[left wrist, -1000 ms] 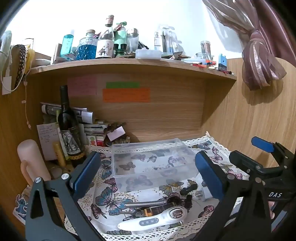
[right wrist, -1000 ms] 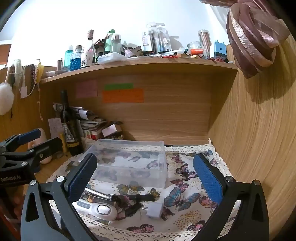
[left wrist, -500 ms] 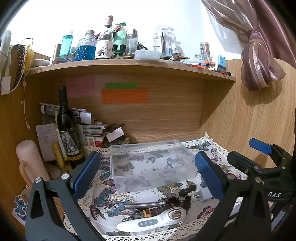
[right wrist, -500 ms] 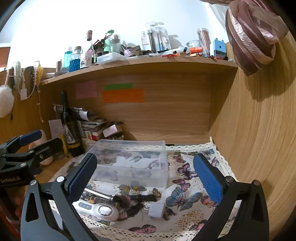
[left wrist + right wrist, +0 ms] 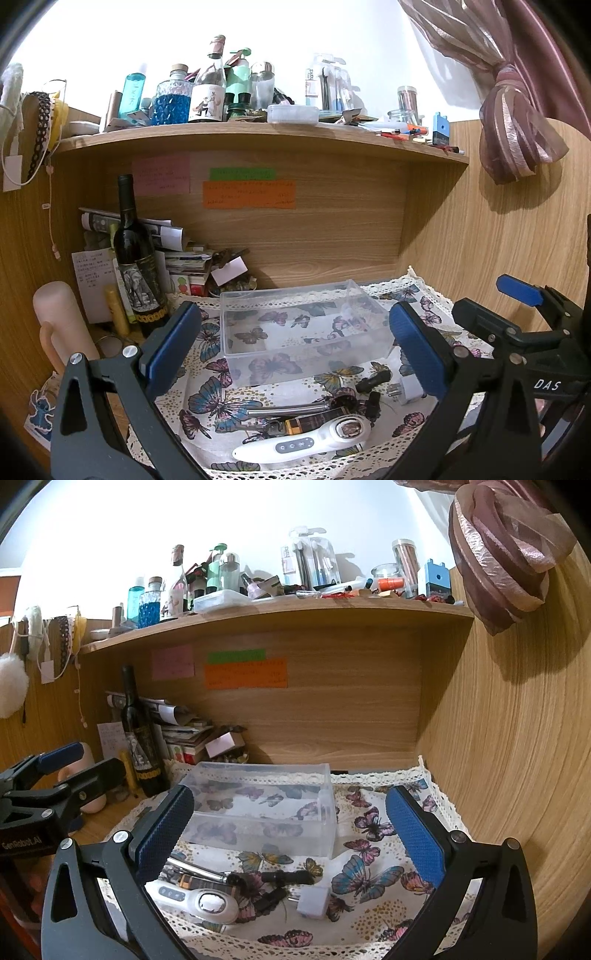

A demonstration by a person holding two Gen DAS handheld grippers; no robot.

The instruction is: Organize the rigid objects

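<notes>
A clear plastic box (image 5: 303, 332) stands empty on the butterfly cloth (image 5: 210, 402); it also shows in the right wrist view (image 5: 258, 808). In front of it lie a white handheld device (image 5: 306, 439) (image 5: 199, 901), a metal rod (image 5: 288, 410), small black parts (image 5: 284, 878) and a white plug adapter (image 5: 314, 901) (image 5: 406, 391). My left gripper (image 5: 295, 343) is open and empty, held above these items. My right gripper (image 5: 288, 830) is open and empty, also above them.
A dark wine bottle (image 5: 136, 258), stacked papers and boxes (image 5: 184, 258) and a pink cylinder (image 5: 62, 325) stand at the left. A cluttered shelf (image 5: 258, 129) runs overhead. A wooden wall (image 5: 517, 757) closes the right side.
Both grippers have drifted slightly; the views shifted a little. Nothing was grasped or moved on the cloth.
</notes>
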